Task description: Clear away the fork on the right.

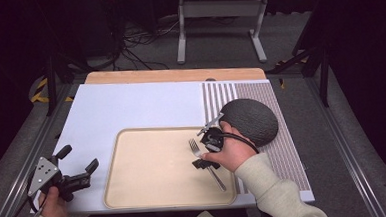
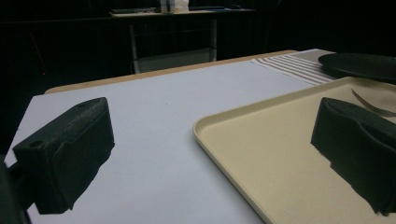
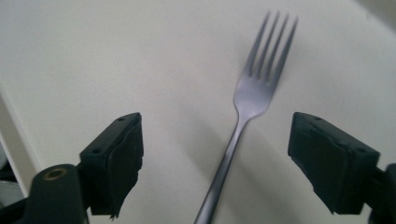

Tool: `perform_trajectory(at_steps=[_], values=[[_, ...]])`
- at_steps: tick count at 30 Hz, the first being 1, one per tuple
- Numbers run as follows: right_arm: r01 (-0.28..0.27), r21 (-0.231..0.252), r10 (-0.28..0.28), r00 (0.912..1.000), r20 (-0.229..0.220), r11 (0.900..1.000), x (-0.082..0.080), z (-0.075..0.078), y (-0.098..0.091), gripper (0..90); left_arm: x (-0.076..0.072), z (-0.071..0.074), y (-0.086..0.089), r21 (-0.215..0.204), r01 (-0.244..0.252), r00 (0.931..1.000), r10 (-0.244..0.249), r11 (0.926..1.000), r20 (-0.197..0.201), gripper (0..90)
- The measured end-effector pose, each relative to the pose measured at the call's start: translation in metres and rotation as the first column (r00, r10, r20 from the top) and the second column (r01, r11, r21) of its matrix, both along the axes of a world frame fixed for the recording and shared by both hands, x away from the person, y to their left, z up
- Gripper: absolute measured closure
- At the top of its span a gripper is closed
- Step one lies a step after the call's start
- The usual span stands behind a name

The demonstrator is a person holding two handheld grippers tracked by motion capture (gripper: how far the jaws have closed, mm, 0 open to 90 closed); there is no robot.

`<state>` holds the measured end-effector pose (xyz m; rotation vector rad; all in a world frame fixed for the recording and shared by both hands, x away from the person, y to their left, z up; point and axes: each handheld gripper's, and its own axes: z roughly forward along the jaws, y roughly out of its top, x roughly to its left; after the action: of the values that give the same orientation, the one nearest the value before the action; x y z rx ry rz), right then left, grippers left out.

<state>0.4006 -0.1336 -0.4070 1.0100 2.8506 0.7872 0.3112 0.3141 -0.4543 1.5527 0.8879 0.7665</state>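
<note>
High view is showing the counter under a pale sheet, with a striped mat lying along its right side and a dark round plate sitting on that mat. A beige tray is occupying the near middle of the counter, its raised rim running all round. The fork is lying flat on the right part of the tray, tines pointing away from the person and handle running back toward the near right corner.

The right tongs are hovering just above the fork with jaws standing wide, one on each side of the handle and neither pad touching it. The left tongs are resting off the tray's left edge over the bare sheet, also wide and holding nothing.

Judging by appearance, the fork is proving light, rigid and smooth metal, likely to slip or pivot if pinched near the tines. The narrow neck just below the tines, or the mid handle, is offering the surest hold, with jaws crossing the handle.

Open tray floor is lying to the left of the fork. The tray rim and the plate's edge, near the right hand, are limiting sideways travel, so lifting clear first is advisable.
</note>
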Motion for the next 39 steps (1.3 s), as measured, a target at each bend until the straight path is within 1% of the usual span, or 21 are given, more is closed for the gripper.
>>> perform_trajectory(at_steps=[3,4,5,6,7,8,9,10,11,14,15,16,19,22,24,25,29,31,32,33,39], values=[[-0.070,0.032,0.069,0.9969,0.038,0.9971,0.001,0.000,0.003,20.3,0.000,0.000,0.000,0.001,0.000,1.0000,0.000,1.0000,0.000,0.0],[-0.070,0.032,0.069,0.9969,0.038,0.9971,0.001,0.000,0.003,20.3,0.000,0.000,0.000,0.001,0.000,1.0000,0.000,1.0000,0.000,0.0],[-0.145,0.061,0.141,0.9882,0.059,0.9876,0.001,-0.001,0.005,25.7,0.000,0.000,0.000,0.000,0.001,1.0000,-0.001,1.0000,0.000,0.0],[-0.145,0.061,0.141,0.9882,0.059,0.9876,0.001,-0.001,0.005,25.7,0.000,0.000,0.000,0.000,0.001,1.0000,-0.001,1.0000,0.000,0.0],[-0.180,0.072,0.175,0.9821,0.070,0.9811,0.001,-0.002,0.006,30.3,0.000,0.000,0.000,0.000,0.001,1.0000,-0.001,1.0000,0.000,0.0],[-0.228,0.062,0.222,0.9704,0.096,0.9716,0.001,-0.003,0.007,38.5,0.000,0.000,0.000,-0.001,0.000,1.0000,0.000,1.0000,0.000,0.0],[-0.243,0.059,0.235,0.9653,0.114,0.9683,0.002,-0.003,0.008,41.4,0.000,0.000,0.000,-0.001,0.000,1.0000,0.000,1.0000,0.000,0.0],[-0.243,0.059,0.235,0.9653,0.114,0.9683,0.002,-0.003,0.008,41.4,0.000,0.000,0.000,-0.001,0.000,1.0000,0.000,1.0000,0.000,0.0],[-0.271,0.043,0.263,0.9548,0.138,0.9615,0.003,-0.003,0.007,46.6,0.000,0.000,0.000,-0.001,0.000,1.0000,0.000,1.0000,0.000,0.0],[-0.319,0.030,0.310,0.9364,0.164,0.9473,0.007,-0.005,0.007,59.1,0.000,0.000,0.000,0.000,0.000,1.0000,0.000,1.0000,0.000,0.0],[-0.331,0.046,0.320,0.9340,0.158,0.9426,0.008,-0.006,0.007,62.9,0.000,0.000,0.000,0.001,0.001,1.0000,-0.001,1.0000,-0.001,0.0],[-0.348,0.052,0.336,0.9280,0.162,0.9361,0.010,-0.008,0.007,66.8,0.000,0.000,0.000,0.002,0.002,1.0000,-0.002,1.0000,-0.001,0.0],[-0.380,0.019,0.371,0.9132,0.168,0.9250,0.013,-0.011,0.006,78.7,0.000,0.000,0.000,0.000,0.000,1.0000,0.000,1.0000,0.000,0.0],[-0.404,-0.014,0.402,0.9026,0.155,0.9144,0.017,-0.014,0.006,89.2,0.000,0.000,0.000,0.000,0.001,1.0000,-0.001,1.0000,-0.002,0.0],[-0.408,-0.019,0.407,0.9025,0.142,0.9127,0.018,-0.015,0.006,89.3,0.000,0.000,0.000,0.000,0.001,1.0000,-0.001,1.0000,-0.002,0.0],[-0.419,-0.038,0.420,0.8970,0.137,0.9072,0.020,-0.018,0.006,89.5,0.000,0.000,0.000,0.000,0.001,1.0000,-0.001,1.0000,-0.002,0.0],[-0.418,-0.056,0.422,0.8965,0.134,0.9065,0.021,-0.021,0.006,89.5,0.000,0.000,0.000,0.000,0.001,1.0000,-0.001,1.0000,-0.002,0.0],[-0.427,-0.065,0.432,0.8910,0.141,0.9020,0.023,-0.023,0.007,89.5,0.000,0.000,0.000,0.000,0.001,1.0000,-0.001,1.0000,-0.002,0.0],[-0.416,-0.069,0.422,0.8965,0.135,0.9066,0.022,-0.023,0.007,89.5,0.000,0.000,0.000,-0.001,0.001,1.0000,-0.001,1.0000,-0.002,0.0],[-0.417,-0.067,0.422,0.8972,0.131,0.9066,0.022,-0.023,0.007,89.6,0.000,0.000,0.000,0.000,0.001,1.0000,-0.001,1.0000,-0.002,0.0],[-0.421,-0.082,0.429,0.8927,0.138,0.9032,0.024,-0.024,0.007,89.5,0.000,0.000,0.000,-0.001,0.001,1.0000,-0.001,1.0000,-0.001,0.0]])
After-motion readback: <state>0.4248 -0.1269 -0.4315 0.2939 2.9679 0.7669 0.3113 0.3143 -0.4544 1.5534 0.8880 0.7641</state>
